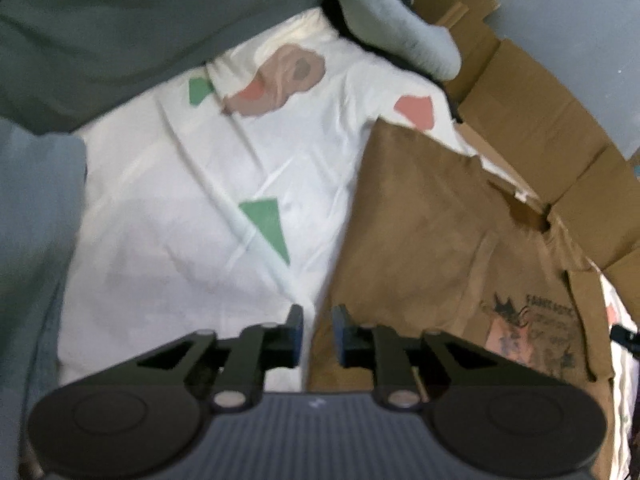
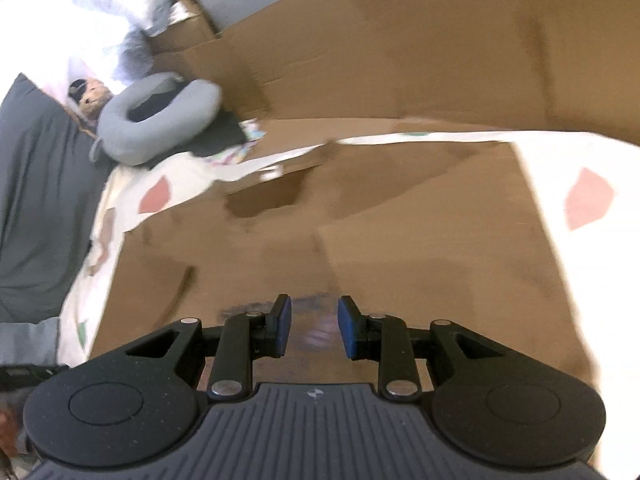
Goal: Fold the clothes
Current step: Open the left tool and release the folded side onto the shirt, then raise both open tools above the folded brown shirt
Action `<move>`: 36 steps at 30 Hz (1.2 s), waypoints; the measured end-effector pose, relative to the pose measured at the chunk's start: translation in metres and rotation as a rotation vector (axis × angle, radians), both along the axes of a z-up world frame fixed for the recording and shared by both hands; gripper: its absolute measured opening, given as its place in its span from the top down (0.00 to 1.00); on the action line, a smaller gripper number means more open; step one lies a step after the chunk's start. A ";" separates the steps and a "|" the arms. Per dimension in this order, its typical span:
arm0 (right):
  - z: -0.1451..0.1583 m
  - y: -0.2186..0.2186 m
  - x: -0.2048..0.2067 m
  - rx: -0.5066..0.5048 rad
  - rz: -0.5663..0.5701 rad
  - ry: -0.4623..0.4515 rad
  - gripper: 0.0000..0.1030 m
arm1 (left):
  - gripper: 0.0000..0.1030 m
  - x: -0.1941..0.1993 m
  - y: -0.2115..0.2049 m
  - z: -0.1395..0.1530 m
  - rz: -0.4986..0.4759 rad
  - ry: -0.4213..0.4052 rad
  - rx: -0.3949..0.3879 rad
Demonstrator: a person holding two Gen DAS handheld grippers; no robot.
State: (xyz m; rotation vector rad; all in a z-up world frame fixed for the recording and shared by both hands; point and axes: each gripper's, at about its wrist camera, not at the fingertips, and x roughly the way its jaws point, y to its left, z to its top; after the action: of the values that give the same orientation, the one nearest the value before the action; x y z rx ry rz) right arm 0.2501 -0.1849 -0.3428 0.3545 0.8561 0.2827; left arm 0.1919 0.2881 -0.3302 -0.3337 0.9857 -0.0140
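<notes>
A: We're over a bed, white sheet [image 1: 192, 184] with coloured patches. From the left wrist we count two green shapes and two pink ones, plus one brownish blotch up top.

B: And flattened cardboard [image 2: 400, 52] stands along the far side. One grey neck pillow [image 2: 160, 120] sits at the head end, just beside a dark grey cushion [image 2: 36, 200].

A: The one garment we're after, the brown T-shirt [image 1: 432, 232], is spread flat on the sheet, to the right of the left gripper [image 1: 318, 334]. One printed graphic shows on its front.

B: Left gripper: jaws parted, a narrow gap, nothing between them. It hangs right at the shirt's left edge, where brown meets white.

A: From the right wrist, we've got the right gripper [image 2: 314, 328] over the shirt's middle, print blurred just past the fingertips. Jaws apart too, clasping nothing.

B: We also see the other gripper's black tip at the far right of the left view. Whether either one touches the cloth, we can't tell; both views are blurred.
</notes>
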 end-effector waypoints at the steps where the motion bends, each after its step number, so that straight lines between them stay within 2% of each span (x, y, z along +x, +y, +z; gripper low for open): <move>1: 0.002 -0.010 -0.005 -0.011 -0.016 0.003 0.73 | 0.73 0.000 0.000 0.006 -0.002 -0.005 -0.004; 5: 0.011 -0.039 -0.023 -0.032 -0.063 0.012 0.69 | 0.60 0.001 -0.001 0.031 -0.013 -0.029 -0.004; 7: 0.019 -0.050 -0.030 -0.041 -0.071 0.010 0.69 | 0.49 0.004 -0.001 0.044 -0.020 -0.040 0.010; 11: 0.040 -0.067 -0.033 -0.045 -0.079 0.003 0.66 | 0.41 0.009 0.007 0.073 -0.021 -0.050 0.015; 12: 0.046 -0.070 -0.033 -0.043 -0.081 0.001 0.64 | 0.36 0.009 0.008 0.084 -0.025 -0.052 0.022; 14: 0.059 -0.077 -0.033 -0.037 -0.074 -0.003 0.59 | 0.35 0.010 0.010 0.107 -0.034 -0.057 0.036; 16: 0.076 -0.084 -0.032 -0.038 -0.062 -0.006 0.56 | 0.23 0.010 0.013 0.131 -0.043 -0.061 0.050; 17: 0.086 -0.087 -0.032 -0.044 -0.058 -0.008 0.55 | 0.21 0.011 0.014 0.142 -0.048 -0.063 0.057; 21: 0.131 -0.095 -0.031 -0.051 -0.019 -0.039 0.50 | 0.19 0.012 0.019 0.188 -0.066 -0.072 0.085; 24: 0.162 -0.103 -0.032 -0.058 -0.006 -0.054 0.47 | 0.14 0.013 0.023 0.223 -0.080 -0.078 0.106; 25: 0.173 -0.107 -0.034 -0.060 -0.008 -0.058 0.43 | 0.14 0.014 0.024 0.235 -0.084 -0.081 0.113; 27: 0.190 -0.114 -0.039 -0.064 -0.010 -0.064 0.39 | 0.14 0.007 0.022 0.251 -0.104 -0.070 0.136; 36: 0.252 -0.156 -0.078 -0.094 0.034 -0.072 0.39 | 0.13 -0.046 0.021 0.305 -0.135 -0.072 0.157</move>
State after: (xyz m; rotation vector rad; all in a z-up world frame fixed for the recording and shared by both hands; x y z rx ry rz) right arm 0.1721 -0.3405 -0.0905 0.2406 0.8025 0.2842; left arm 0.1456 0.3089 -0.0255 -0.1212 0.9299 -0.0703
